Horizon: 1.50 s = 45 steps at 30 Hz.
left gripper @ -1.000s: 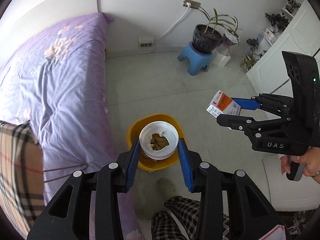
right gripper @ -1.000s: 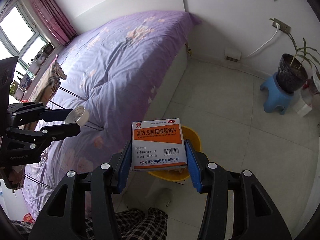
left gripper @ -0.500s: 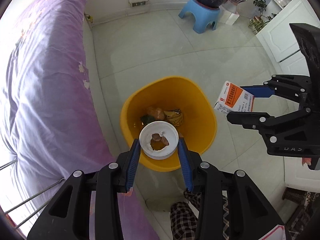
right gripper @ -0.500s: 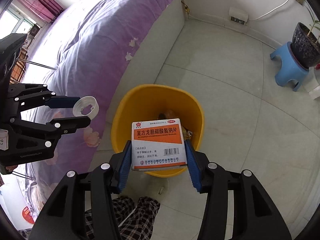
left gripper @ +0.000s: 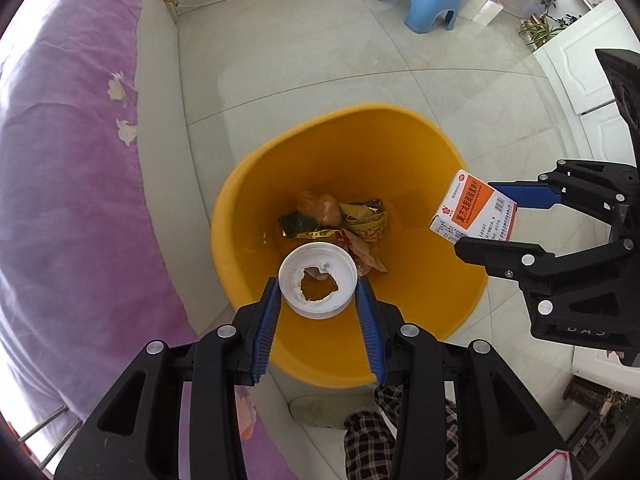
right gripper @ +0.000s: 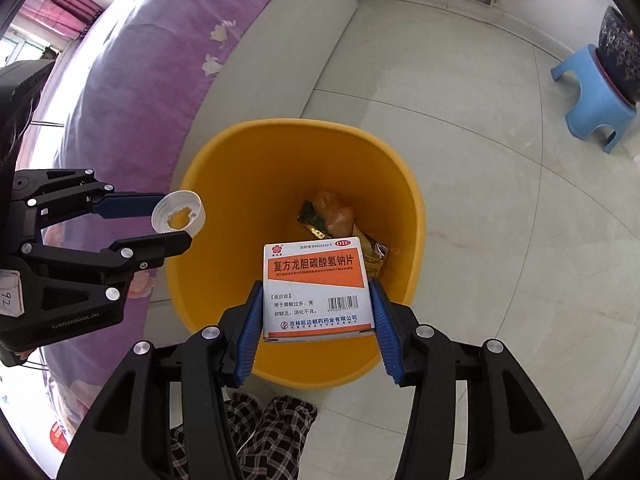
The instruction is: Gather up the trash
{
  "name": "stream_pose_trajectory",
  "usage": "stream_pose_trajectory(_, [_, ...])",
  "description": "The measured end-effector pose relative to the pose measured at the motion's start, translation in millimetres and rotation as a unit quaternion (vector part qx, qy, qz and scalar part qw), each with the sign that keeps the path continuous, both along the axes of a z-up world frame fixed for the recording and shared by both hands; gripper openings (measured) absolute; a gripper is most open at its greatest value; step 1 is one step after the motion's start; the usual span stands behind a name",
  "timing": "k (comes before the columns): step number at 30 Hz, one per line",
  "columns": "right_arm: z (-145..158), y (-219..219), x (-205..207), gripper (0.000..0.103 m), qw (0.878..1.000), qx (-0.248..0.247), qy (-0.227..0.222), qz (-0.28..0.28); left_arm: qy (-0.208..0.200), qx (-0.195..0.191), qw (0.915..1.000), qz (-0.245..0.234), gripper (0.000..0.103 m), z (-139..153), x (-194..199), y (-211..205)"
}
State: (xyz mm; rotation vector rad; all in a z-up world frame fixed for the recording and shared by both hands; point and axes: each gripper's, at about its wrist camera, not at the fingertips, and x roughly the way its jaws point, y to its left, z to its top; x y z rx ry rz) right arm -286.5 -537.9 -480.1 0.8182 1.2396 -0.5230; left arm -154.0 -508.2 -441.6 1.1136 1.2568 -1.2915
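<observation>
My left gripper (left gripper: 318, 292) is shut on a white round lid with a torn hole (left gripper: 318, 280) and holds it over the near inside of a yellow bin (left gripper: 440, 152). My right gripper (right gripper: 316, 300) is shut on a white and orange medicine box (right gripper: 318, 286) above the bin (right gripper: 404, 184). The box (left gripper: 472, 212) also shows in the left wrist view over the bin's right rim, and the lid (right gripper: 178, 214) shows in the right wrist view over its left rim. Wrappers and an orange lump (left gripper: 332, 216) lie at the bin's bottom.
A bed with a purple cover (left gripper: 68, 160) stands close to the left of the bin. A blue stool (left gripper: 424, 8) with a plant pot stands on the tiled floor beyond. A white cabinet (left gripper: 580, 76) is at the right. My plaid trouser leg (left gripper: 372, 432) is below.
Both grippers have moved down and forward over the bin, which now looks much larger. Each still holds its item.
</observation>
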Motion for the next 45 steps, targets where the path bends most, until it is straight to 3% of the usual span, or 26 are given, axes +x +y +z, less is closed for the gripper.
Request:
stream_pose_trajectory(4, [-6, -4, 1, 0.056, 1.0, 0.002, 0.0, -0.005, -0.008, 0.008, 0.9999, 0.001, 0.041, -9, 2, -2])
stream_pose_trajectory(5, [-5, -5, 0, 0.06, 1.0, 0.002, -0.002, -0.005, -0.012, 0.007, 0.9999, 0.0, 0.05, -9, 2, -2])
stream_pose_trajectory(8, [-2, -6, -1, 0.064, 1.0, -0.004, -0.001, -0.008, -0.021, 0.003, 0.9998, 0.002, 0.065, -3, 5, -2])
stream_pose_trajectory(17, [28, -3, -6, 0.064, 0.999, -0.014, -0.005, -0.031, -0.027, -0.007, 0.9995, 0.013, 0.066, 31, 13, 8])
stream_pose_trajectory(22, [68, 7, -13, 0.064, 0.998, -0.028, -0.015, -0.06, -0.033, -0.024, 0.9987, 0.032, 0.069, 62, 17, 18])
stream_pose_trajectory(36, [210, 63, -45, 0.064, 0.982, -0.104, 0.003, -0.157, -0.038, -0.107, 0.9891, 0.094, 0.076, 190, 6, 50])
stream_pose_trajectory(45, [262, 81, -53, 0.065, 0.976, -0.123, 0.004, -0.179, -0.056, -0.144, 0.9808, 0.119, 0.08, 241, 2, 70])
